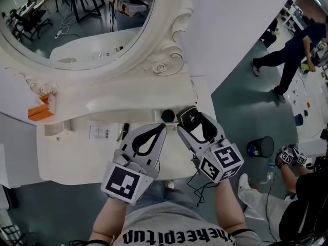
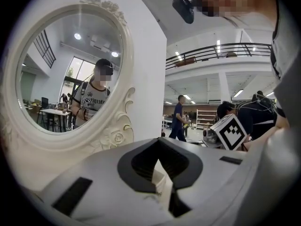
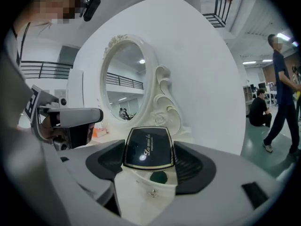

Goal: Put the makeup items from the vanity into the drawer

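Clamping a black compact (image 3: 146, 146), our right gripper (image 1: 187, 120) hangs just below the oval mirror (image 1: 77, 24), over the white vanity top (image 1: 66, 163); our left gripper (image 1: 163, 127) (jaws closed on nothing) is below the mirror too

Bright, even indoor light; fisheye warp and dark corners in both gripper views.

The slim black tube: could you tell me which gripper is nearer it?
Left. The left gripper sits just right of the slim black tube; the right gripper, clamping a black compact, is farther right.
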`<state>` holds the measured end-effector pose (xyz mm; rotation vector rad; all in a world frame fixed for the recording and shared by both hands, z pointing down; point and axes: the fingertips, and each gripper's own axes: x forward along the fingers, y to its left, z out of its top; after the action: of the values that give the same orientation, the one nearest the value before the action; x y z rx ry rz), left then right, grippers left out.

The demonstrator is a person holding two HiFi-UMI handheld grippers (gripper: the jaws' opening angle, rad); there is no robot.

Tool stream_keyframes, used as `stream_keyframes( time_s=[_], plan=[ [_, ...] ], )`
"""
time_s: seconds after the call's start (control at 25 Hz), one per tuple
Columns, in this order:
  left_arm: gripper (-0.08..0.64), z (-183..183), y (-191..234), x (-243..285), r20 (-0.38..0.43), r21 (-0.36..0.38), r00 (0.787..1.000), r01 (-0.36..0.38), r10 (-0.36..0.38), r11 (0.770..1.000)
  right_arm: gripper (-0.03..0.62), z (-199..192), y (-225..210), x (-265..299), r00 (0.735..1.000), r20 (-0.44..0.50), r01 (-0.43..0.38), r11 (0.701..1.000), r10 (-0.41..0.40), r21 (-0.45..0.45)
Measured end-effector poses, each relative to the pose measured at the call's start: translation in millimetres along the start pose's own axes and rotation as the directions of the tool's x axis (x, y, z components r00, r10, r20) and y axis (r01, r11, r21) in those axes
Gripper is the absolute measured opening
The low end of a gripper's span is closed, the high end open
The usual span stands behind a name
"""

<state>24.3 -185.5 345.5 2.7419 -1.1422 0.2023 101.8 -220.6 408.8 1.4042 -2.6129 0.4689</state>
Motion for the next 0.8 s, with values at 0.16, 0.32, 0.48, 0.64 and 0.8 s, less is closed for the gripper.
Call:
stream_keyframes(
  time_s=[0.16, 0.32, 0.48, 0.64, 0.8],
  plan=[
    [0.041, -4, 10, 4, -0.011, -0.014, 1.000, -0.011, 0.011, 1.000, 0.344, -15, -7, 13, 0.999, -0.046, 0.009, 1.000, -0.008, 0.013],
    [0.041, -10, 18, 6, -0.022, -0.025, 1.000, -0.017, 0.016, 1.000, 0.344, -29, -12, 23, 0.996, -0.087, 0.021, 0.999, -0.018, 0.024],
    [0.041, -15, 25, 8, -0.032, -0.038, 0.999, -0.025, 0.023, 0.999, 0.345, -44, -18, 31, 0.990, -0.136, 0.041, 0.999, -0.036, 0.035],
    [0.041, -19, 31, 9, -0.035, -0.045, 0.999, -0.033, 0.031, 0.998, 0.347, -59, -23, 38, 0.982, -0.183, 0.058, 0.997, -0.049, 0.048],
    [0.041, -23, 38, 10, -0.042, -0.052, 0.998, -0.039, 0.037, 0.998, 0.347, -67, -26, 46, 0.976, -0.210, 0.072, 0.996, -0.058, 0.059]
  ],
)
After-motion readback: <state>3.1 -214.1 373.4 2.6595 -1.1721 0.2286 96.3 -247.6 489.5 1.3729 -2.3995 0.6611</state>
